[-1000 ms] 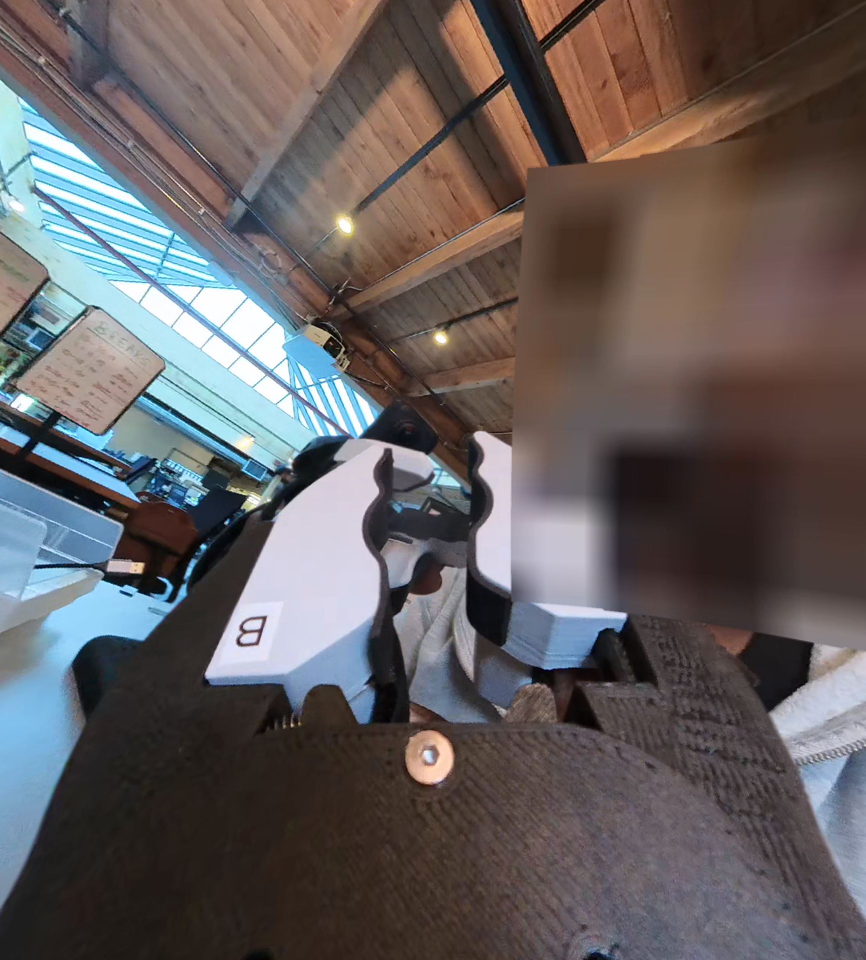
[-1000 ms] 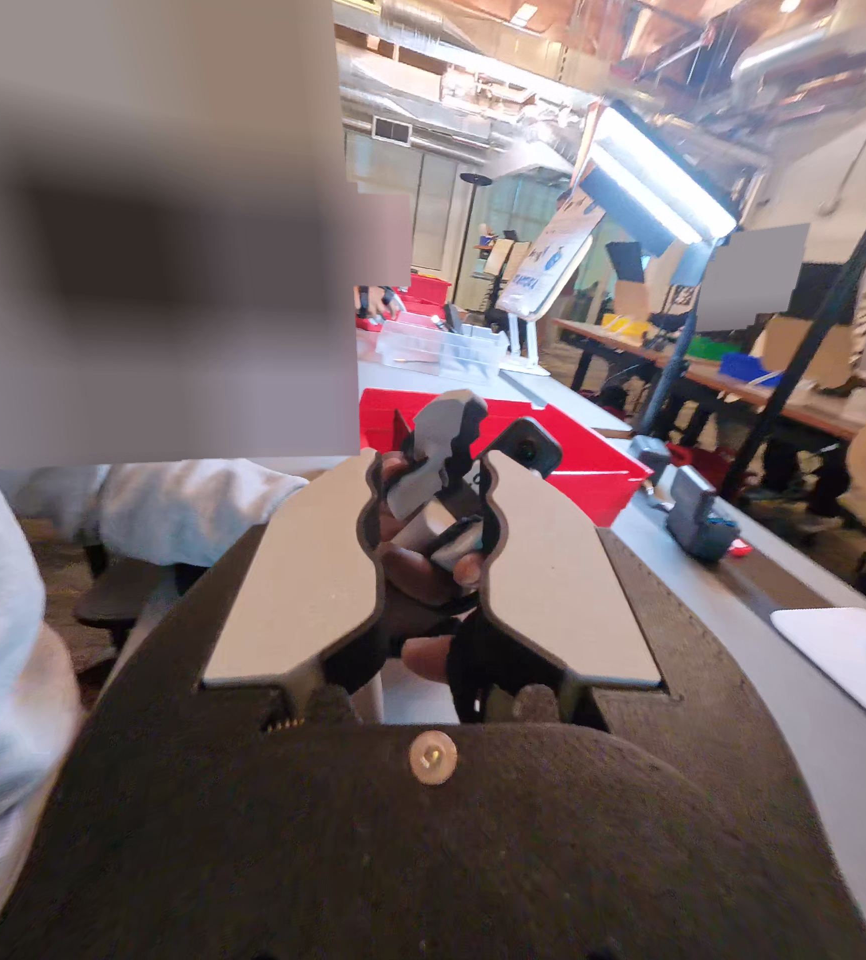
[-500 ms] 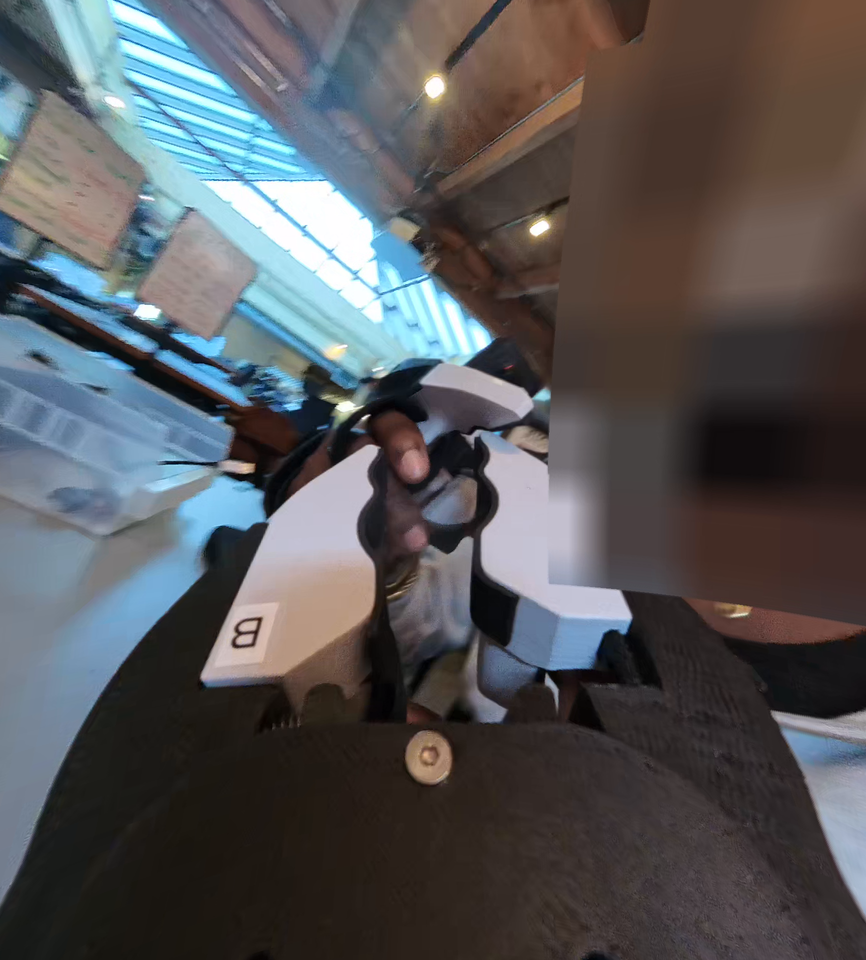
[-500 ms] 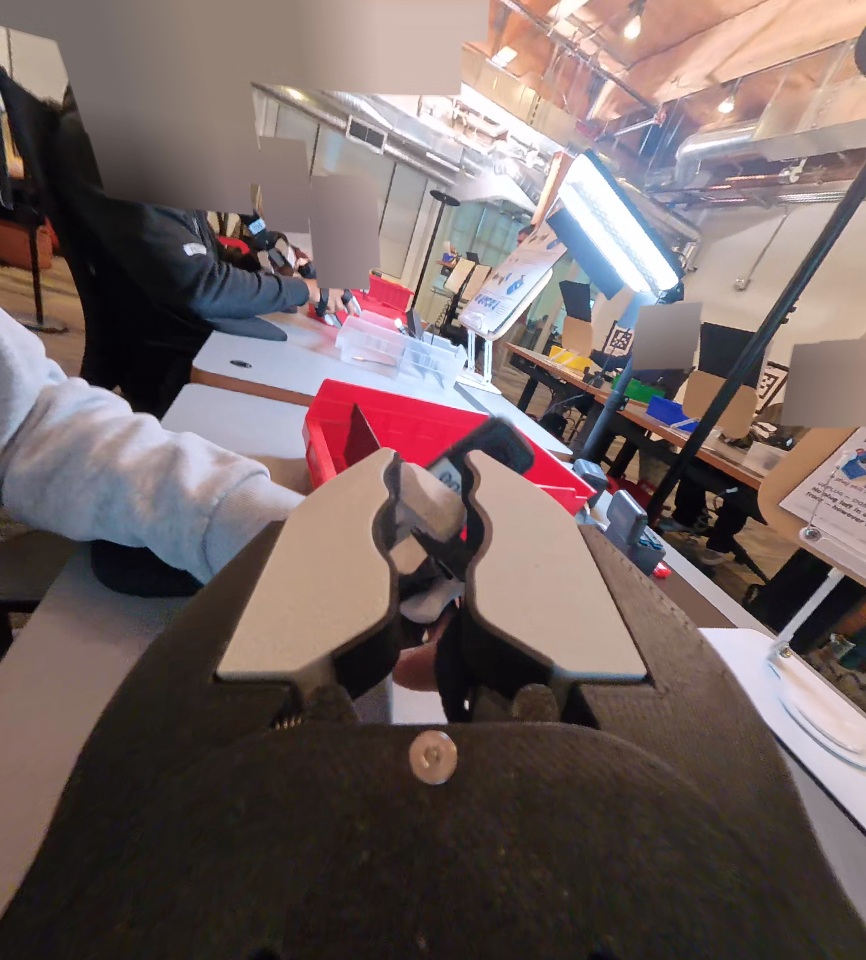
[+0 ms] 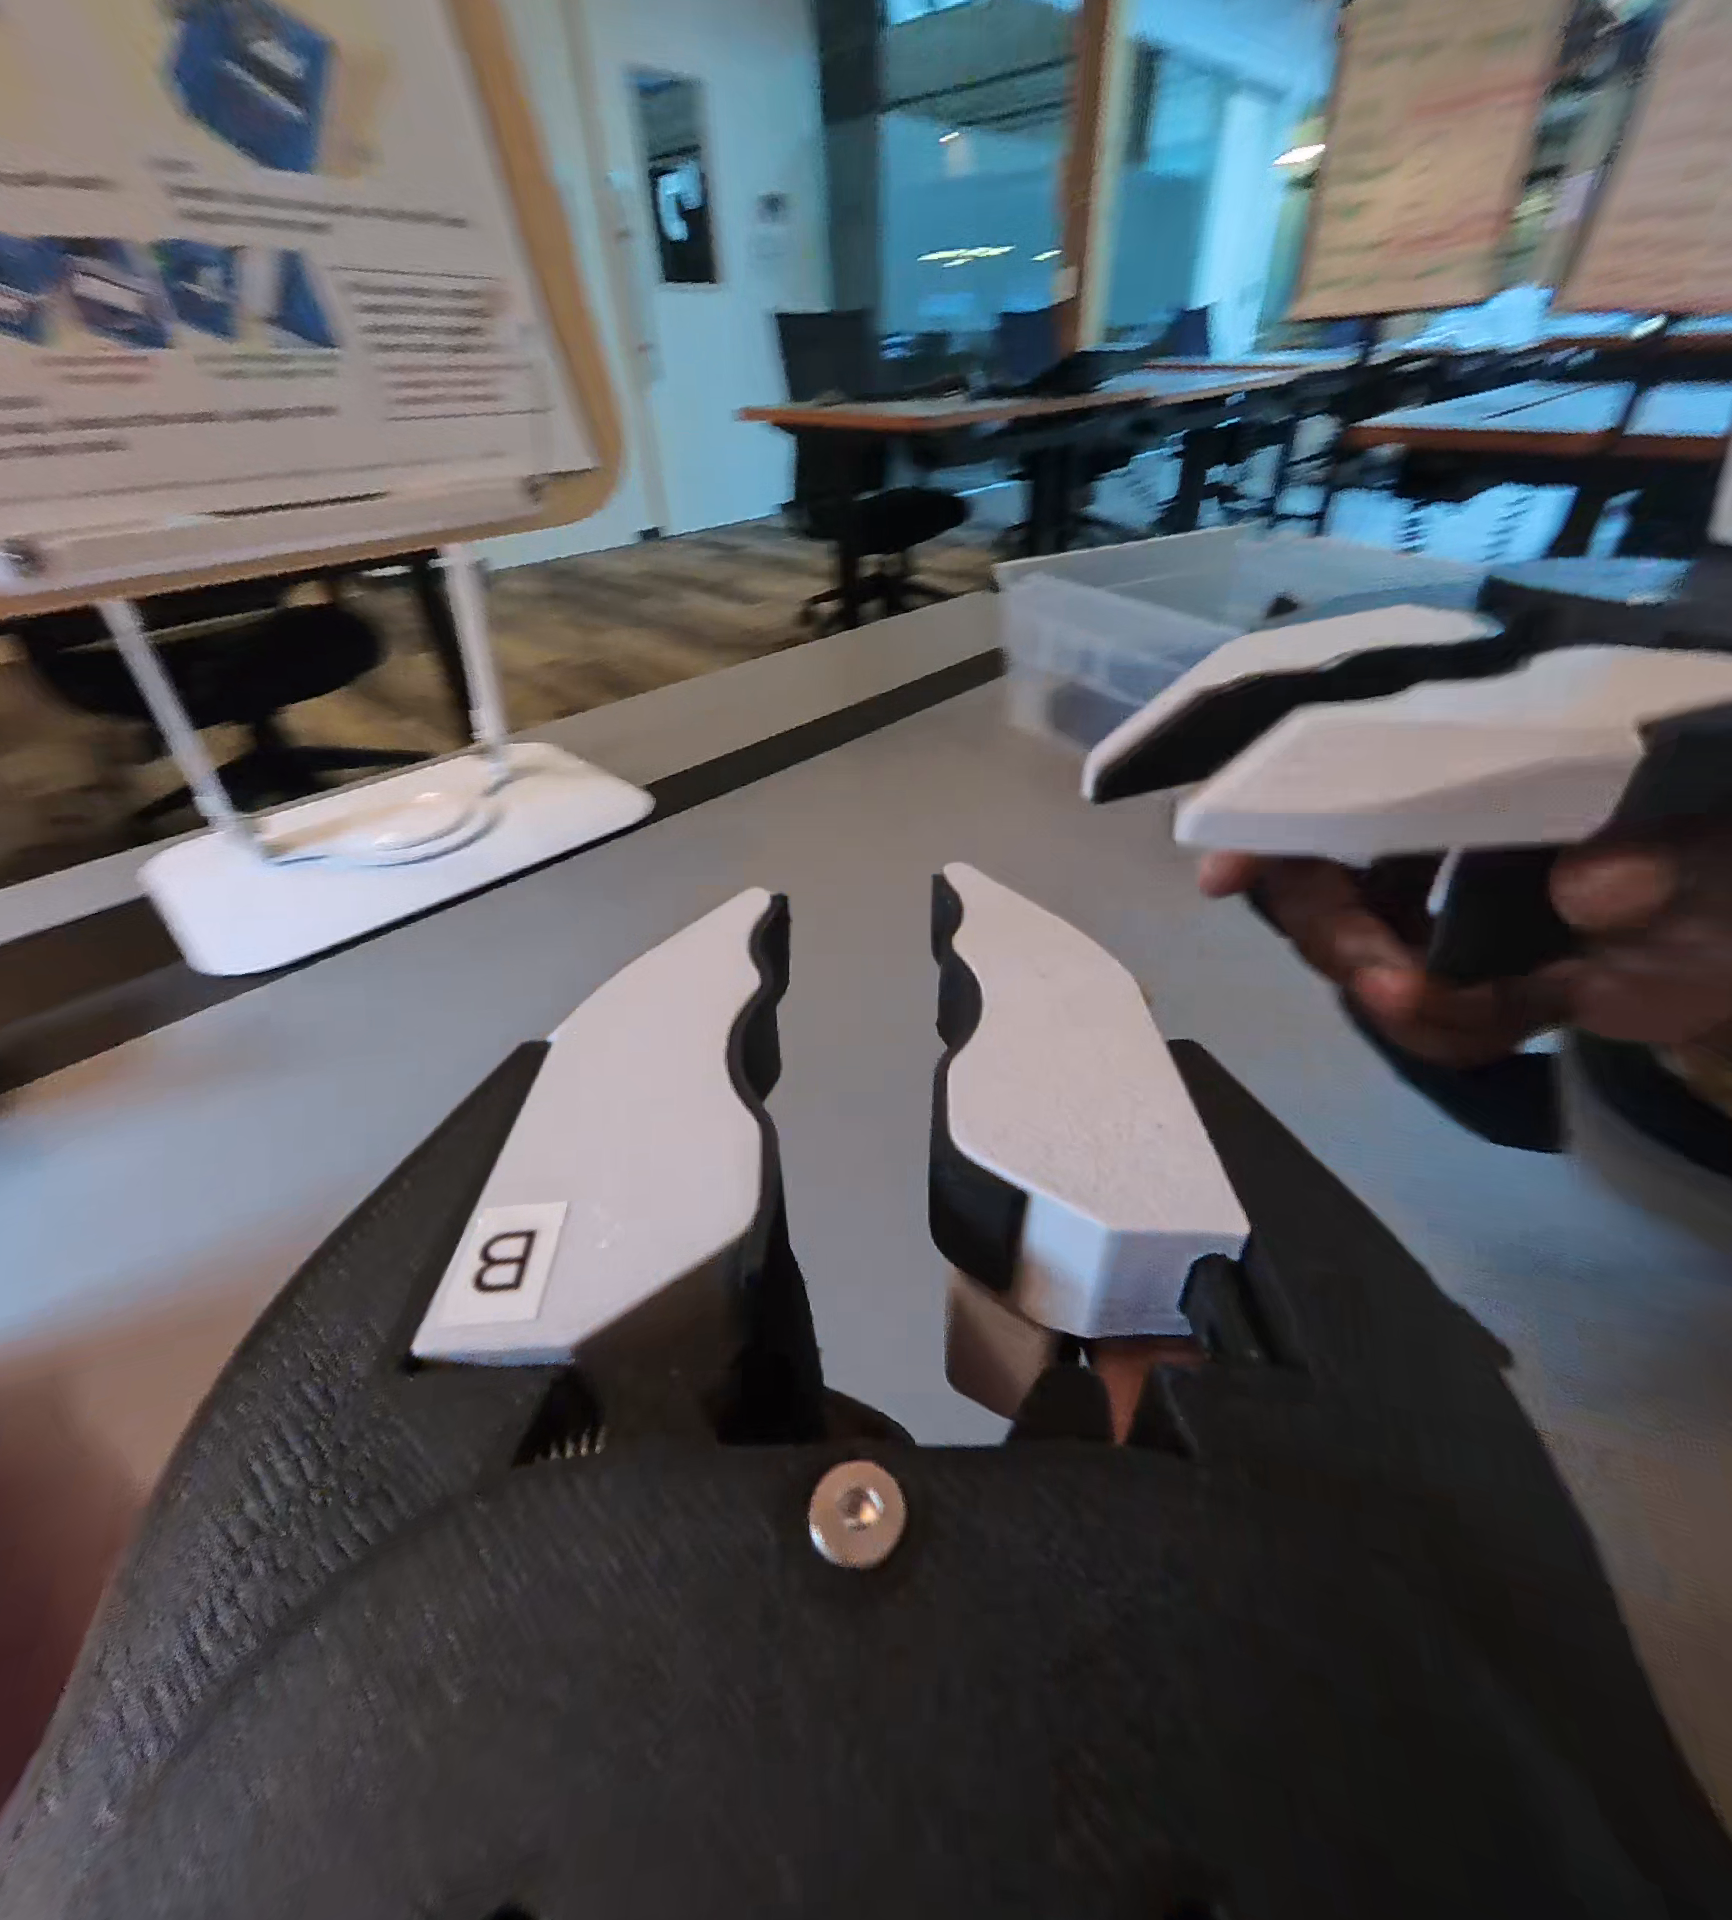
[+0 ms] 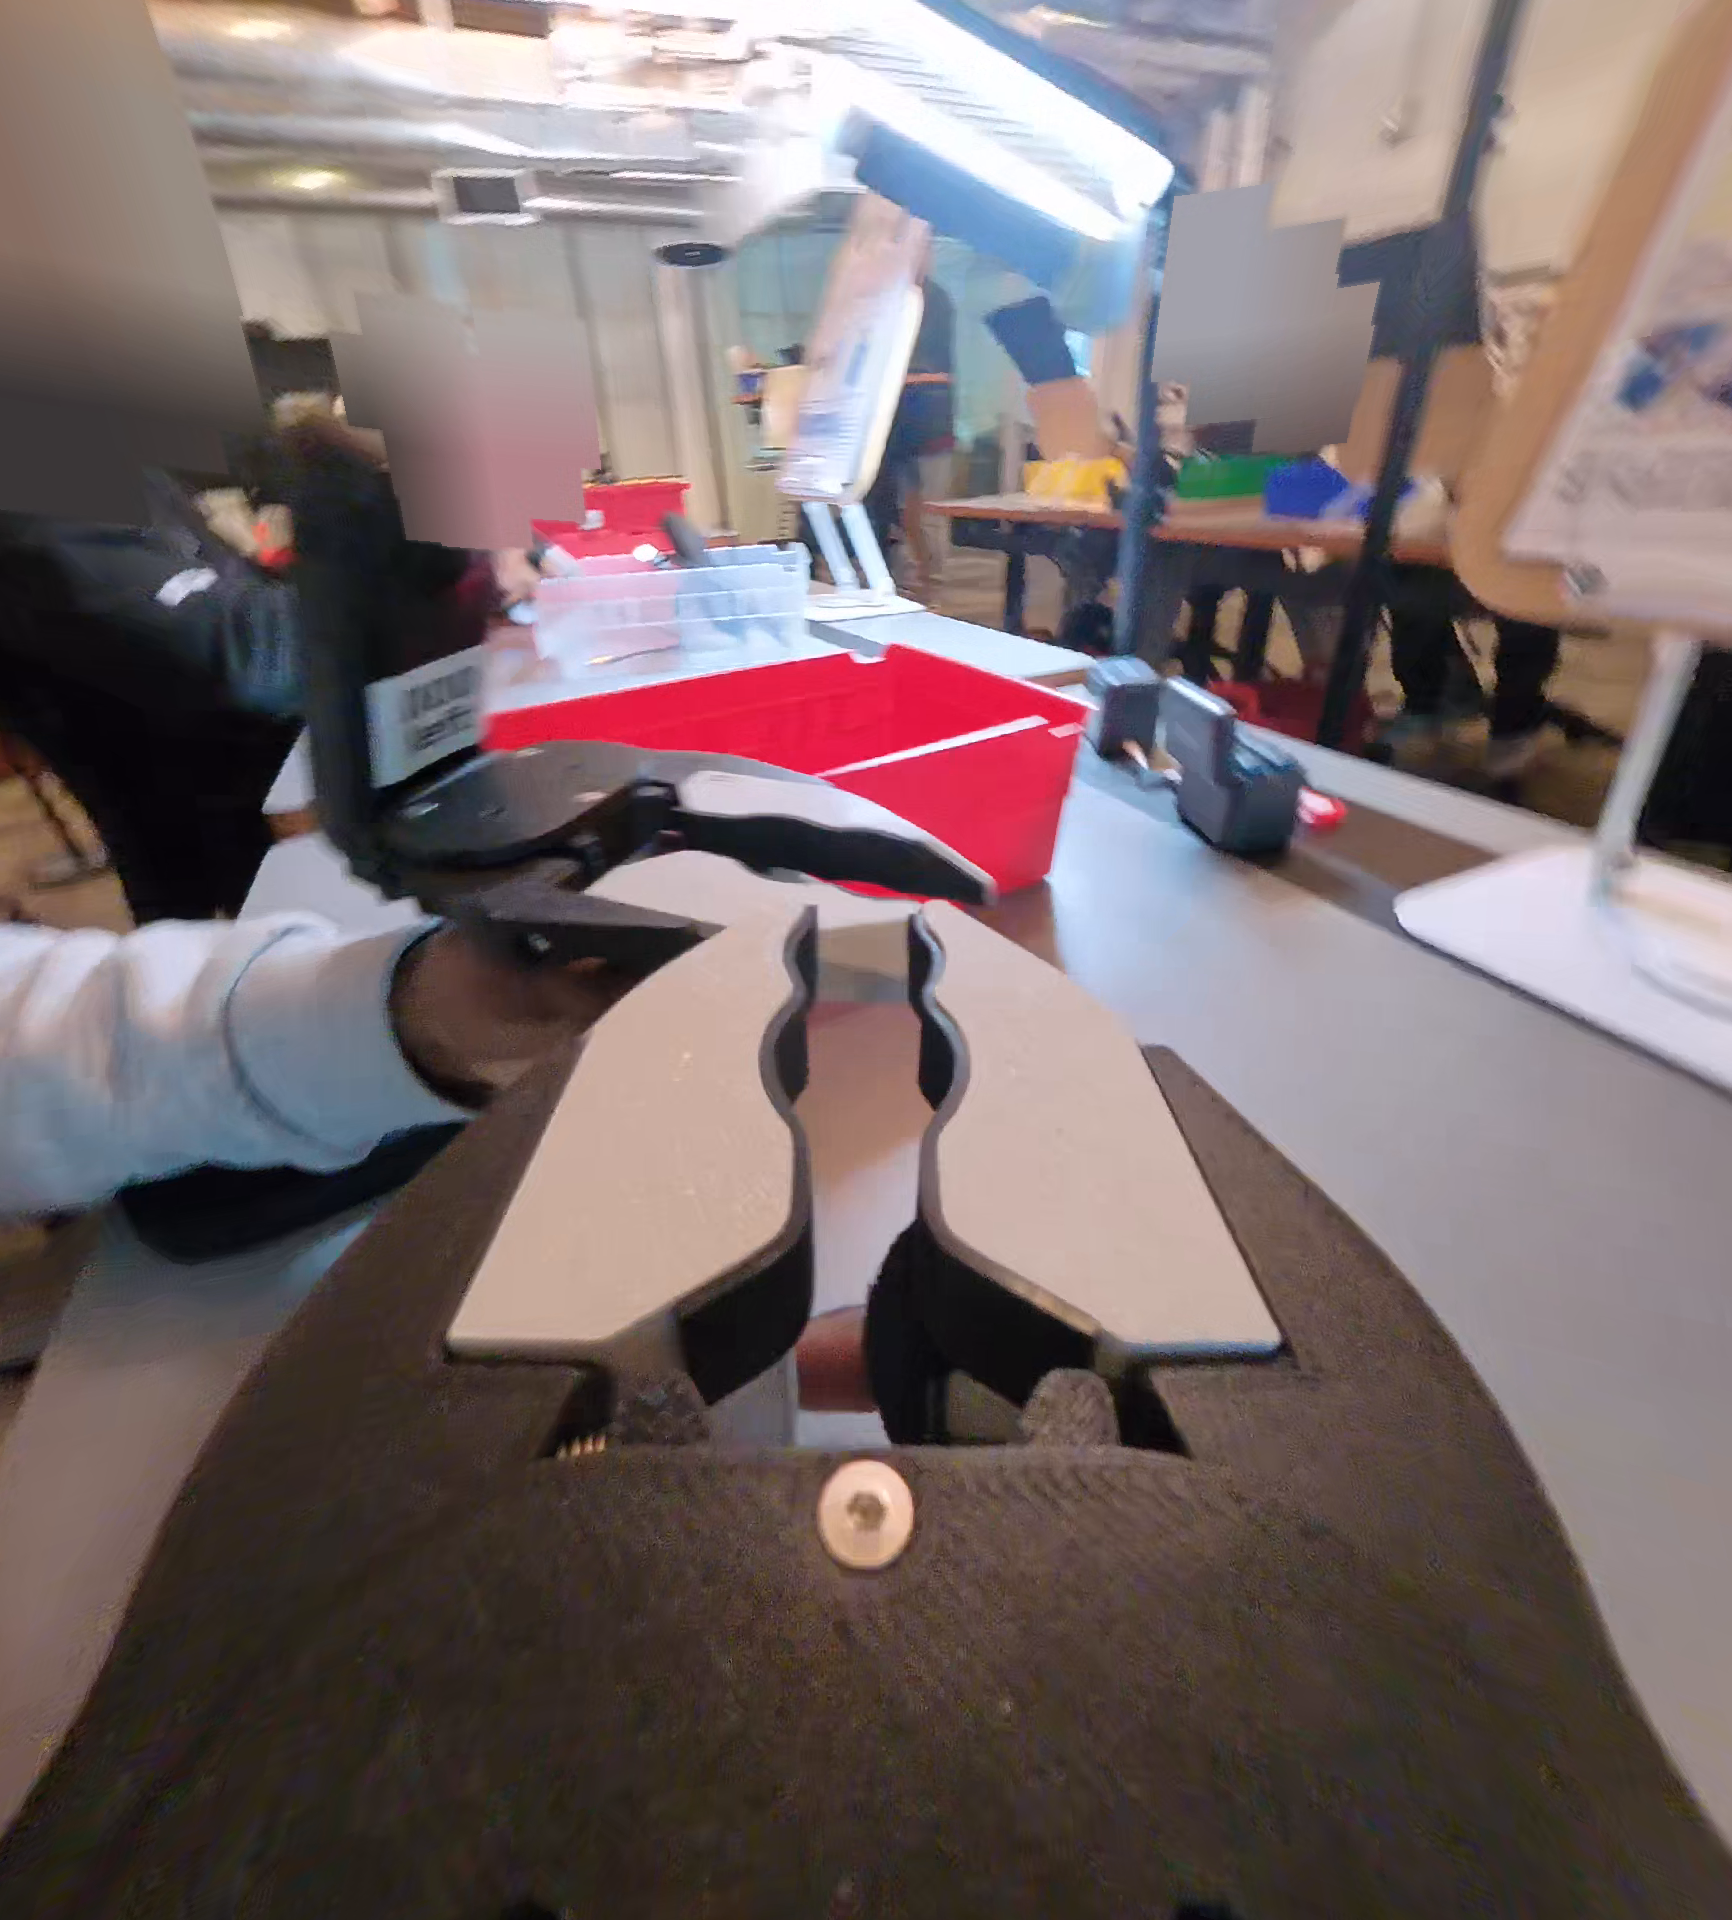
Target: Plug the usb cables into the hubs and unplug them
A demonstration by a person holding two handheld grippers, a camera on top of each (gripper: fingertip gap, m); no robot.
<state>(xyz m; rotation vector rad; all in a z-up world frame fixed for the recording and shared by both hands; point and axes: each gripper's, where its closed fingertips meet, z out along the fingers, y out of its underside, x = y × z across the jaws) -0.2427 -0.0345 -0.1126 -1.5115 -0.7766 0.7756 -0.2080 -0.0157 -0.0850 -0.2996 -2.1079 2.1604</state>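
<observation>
Room: open workshop with rows of desks, blurred.
Bench point(image 5: 342, 1081): grey, bare under both claws.
Left claw point(image 5: 860, 914): narrow gap, empty, centre frame.
Right claw point(image 6: 862, 925): narrow gap, empty.
Sign stand point(image 5: 394, 831): upper left.
Red bin point(image 6: 903, 727): upper centre.
Cables, hubs: not visible.
</observation>
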